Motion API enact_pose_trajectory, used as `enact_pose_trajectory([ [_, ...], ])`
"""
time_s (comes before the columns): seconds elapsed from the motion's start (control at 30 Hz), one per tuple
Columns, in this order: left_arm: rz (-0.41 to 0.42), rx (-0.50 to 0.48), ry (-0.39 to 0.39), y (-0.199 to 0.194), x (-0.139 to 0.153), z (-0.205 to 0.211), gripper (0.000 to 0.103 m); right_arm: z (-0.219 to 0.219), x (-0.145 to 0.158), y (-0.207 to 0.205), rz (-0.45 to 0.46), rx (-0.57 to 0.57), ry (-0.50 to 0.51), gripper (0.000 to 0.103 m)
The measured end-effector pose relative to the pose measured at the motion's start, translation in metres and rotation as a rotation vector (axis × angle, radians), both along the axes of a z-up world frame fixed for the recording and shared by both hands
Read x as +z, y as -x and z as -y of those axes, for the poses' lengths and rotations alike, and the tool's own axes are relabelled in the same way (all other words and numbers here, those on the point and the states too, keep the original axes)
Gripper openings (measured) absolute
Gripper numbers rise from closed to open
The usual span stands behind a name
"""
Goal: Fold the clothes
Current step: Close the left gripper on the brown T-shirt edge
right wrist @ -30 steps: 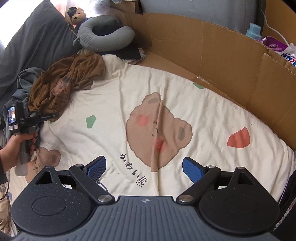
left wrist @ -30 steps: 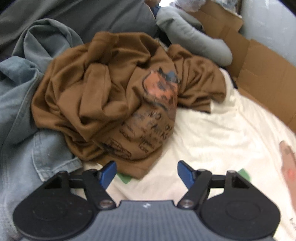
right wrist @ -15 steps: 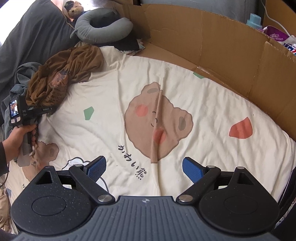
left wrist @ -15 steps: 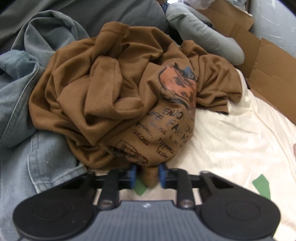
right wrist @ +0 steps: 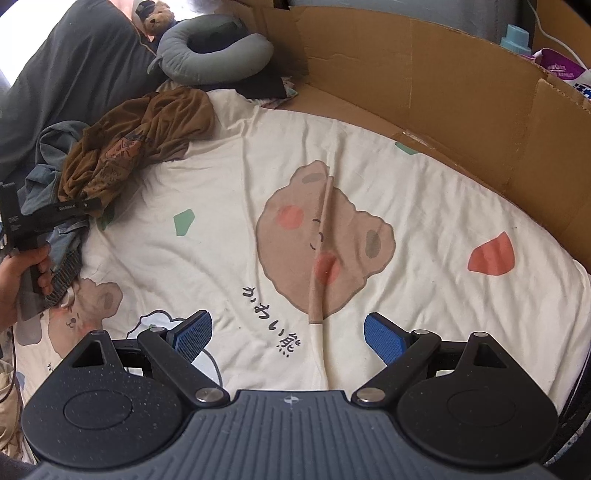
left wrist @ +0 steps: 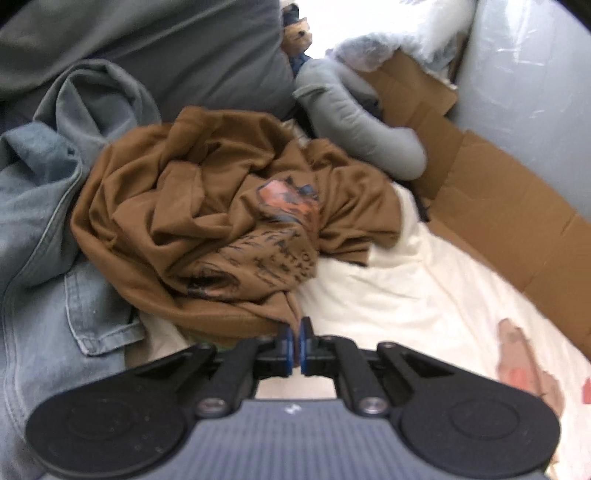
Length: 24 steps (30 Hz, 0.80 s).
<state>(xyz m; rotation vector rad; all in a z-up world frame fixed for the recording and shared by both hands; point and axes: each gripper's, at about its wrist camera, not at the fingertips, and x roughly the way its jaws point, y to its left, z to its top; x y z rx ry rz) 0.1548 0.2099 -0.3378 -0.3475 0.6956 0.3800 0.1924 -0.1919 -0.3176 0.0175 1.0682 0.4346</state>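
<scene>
**Brown T-shirt pinched at its hem, bed corner**

Your work surface was a cream bedspread (right wrist: 424, 229) printed with a large brown bear face (right wrist: 325, 236), bordered along the far and right sides by a cardboard wall (right wrist: 424, 74). A dark grey pillow (right wrist: 74, 74) and a grey neck pillow (right wrist: 218, 51) lay at the head end, with a small teddy bear (right wrist: 159, 18) behind them.

The brown T-shirt (left wrist: 221, 221) sat crumpled in a heap at the bedspread's far left corner, its orange-and-black print (left wrist: 288, 199) facing up, resting partly on a blue-grey denim garment (left wrist: 40, 236) to its left and touching the neck pillow.

Your left gripper (left wrist: 295, 345) had its blue pads closed together on the shirt's near hem, the cloth drawn into a thin fold between them. Your left hand (right wrist: 22, 273) held that tool at the bed's left edge.

Your right gripper (right wrist: 288, 332) hovered with jaws spread wide, holding nothing, over the middle of the bedspread, which lay bare from the shirt across to the cardboard.
</scene>
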Motion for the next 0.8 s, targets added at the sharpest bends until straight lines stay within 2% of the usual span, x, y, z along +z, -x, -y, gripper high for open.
enact_pose_trajectory([
  [0.17,0.026,-0.044,0.029,0.006,0.017,0.02,0.003,-0.002,-0.001,-0.002,-0.01,-0.001,-0.021,0.093],
  [0.47,0.014,-0.155,0.102,0.024,0.022,0.063,0.002,-0.012,0.001,-0.011,-0.056,-0.019,-0.128,0.093],
  [0.63,0.005,-0.217,0.145,0.033,0.024,0.087,0.002,-0.028,0.0,-0.016,-0.092,-0.008,-0.187,0.093],
  [0.8,-0.012,-0.331,0.139,0.042,0.023,0.116,0.002,-0.057,-0.008,-0.022,-0.164,0.037,-0.265,0.093],
])
